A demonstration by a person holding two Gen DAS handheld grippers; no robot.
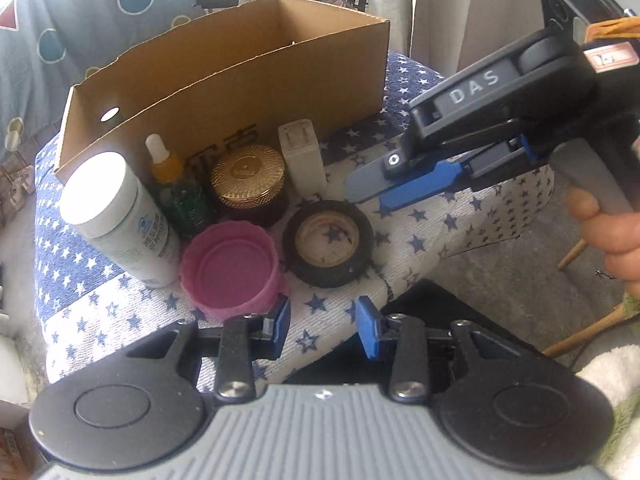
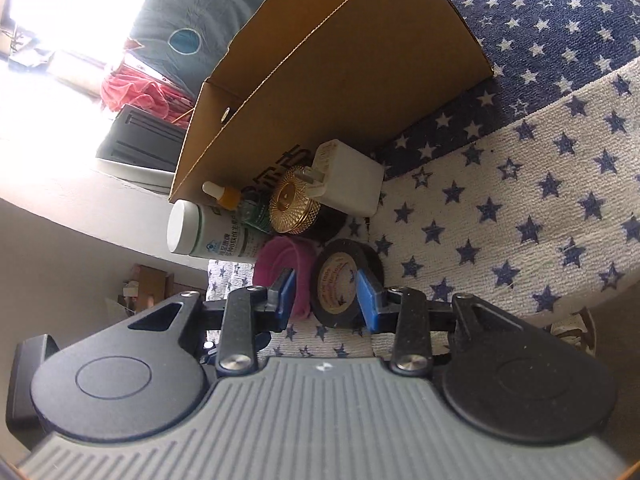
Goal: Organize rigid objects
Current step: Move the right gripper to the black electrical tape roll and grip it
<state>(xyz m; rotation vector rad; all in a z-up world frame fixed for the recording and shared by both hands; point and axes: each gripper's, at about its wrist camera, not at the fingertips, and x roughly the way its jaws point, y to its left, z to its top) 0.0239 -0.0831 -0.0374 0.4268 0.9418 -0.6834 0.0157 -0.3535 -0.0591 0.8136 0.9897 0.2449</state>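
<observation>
Black tape roll (image 1: 329, 243) flat, hole upward, right gripper (image 1: 370, 196) beside

Black tape roll (image 1: 328, 238) flat; pink cap (image 1: 232, 270) beside.

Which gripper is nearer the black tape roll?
Right. The right gripper reaches the tape roll, fingers open either side; the left gripper waits open, short of it.

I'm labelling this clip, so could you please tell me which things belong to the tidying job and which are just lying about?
Job:
cardboard box
white bottle
dropper bottle
gold-lidded jar
charger plug
pink lid
tape roll

Lying about:
star-patterned cloth
patterned bedding
</observation>
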